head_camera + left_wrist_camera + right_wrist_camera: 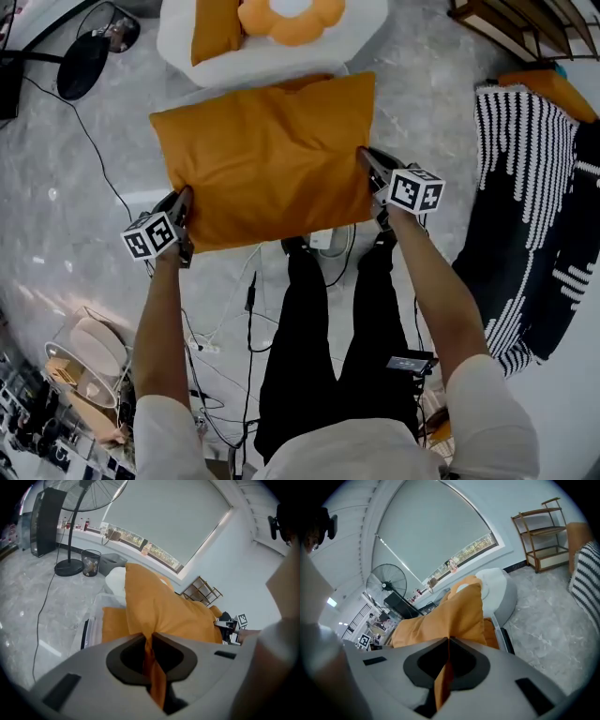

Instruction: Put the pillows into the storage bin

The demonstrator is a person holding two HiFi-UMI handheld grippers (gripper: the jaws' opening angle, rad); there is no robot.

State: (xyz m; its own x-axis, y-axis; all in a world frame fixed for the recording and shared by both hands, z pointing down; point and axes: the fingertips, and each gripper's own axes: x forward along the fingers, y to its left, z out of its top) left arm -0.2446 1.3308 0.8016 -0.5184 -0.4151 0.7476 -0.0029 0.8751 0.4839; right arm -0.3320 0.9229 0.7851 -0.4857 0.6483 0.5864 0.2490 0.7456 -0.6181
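Observation:
A large orange pillow [267, 155] hangs flat between my two grippers, above the floor and just in front of the white storage bin [361, 28]. My left gripper [184, 199] is shut on the pillow's near left corner. On the near right edge my right gripper [364, 157] is shut on the fabric. The left gripper view shows orange cloth [152, 667] pinched between the jaws, with the pillow [164, 606] rising beyond. Pinched cloth [443, 677] shows likewise in the right gripper view. Inside the bin lie another orange pillow [216, 26] and a flower-shaped cushion [292, 17].
A standing fan's base [82, 64] and cables [98, 159] lie on the marble floor at left. A black-and-white striped textile [534, 206] covers the right. A wooden shelf [539, 531] stands by the wall. A wire basket [89, 361] sits at lower left.

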